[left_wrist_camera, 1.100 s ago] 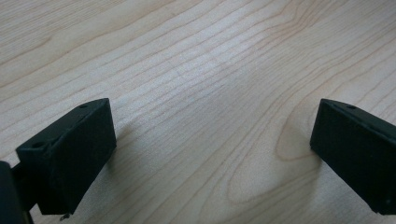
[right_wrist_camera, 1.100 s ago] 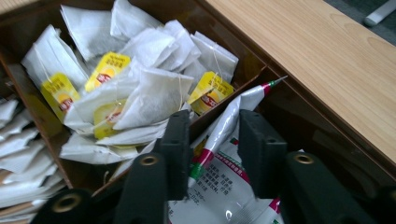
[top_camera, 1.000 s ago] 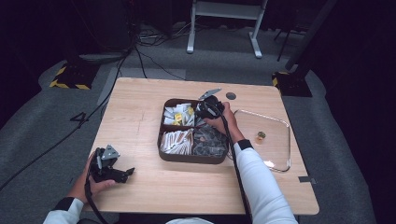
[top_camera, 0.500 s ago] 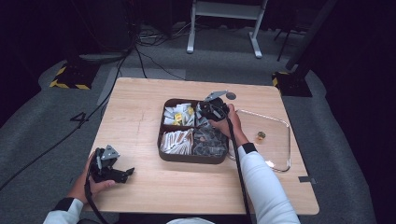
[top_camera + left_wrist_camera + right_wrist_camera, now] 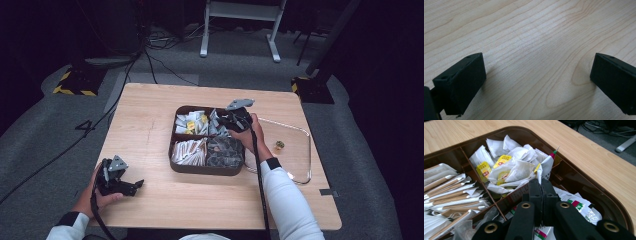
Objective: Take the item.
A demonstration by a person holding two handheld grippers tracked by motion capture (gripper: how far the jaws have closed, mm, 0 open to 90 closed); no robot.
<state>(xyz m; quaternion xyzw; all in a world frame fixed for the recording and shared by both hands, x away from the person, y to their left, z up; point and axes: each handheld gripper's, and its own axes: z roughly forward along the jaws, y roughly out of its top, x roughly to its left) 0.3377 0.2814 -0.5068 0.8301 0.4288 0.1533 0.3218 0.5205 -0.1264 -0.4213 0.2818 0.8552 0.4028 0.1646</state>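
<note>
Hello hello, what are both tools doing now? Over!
Left tool open, resting on bare wooden table. Right tool shut on white sachet over brown divided tray. Nothing blocking.

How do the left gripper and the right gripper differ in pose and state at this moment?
The left gripper is open with bare wood between its jaws; the right gripper is shut on a white packet. The left gripper rests low on the table near the person's edge; the right gripper is over the brown tray. Both are black and hand-held.
</note>
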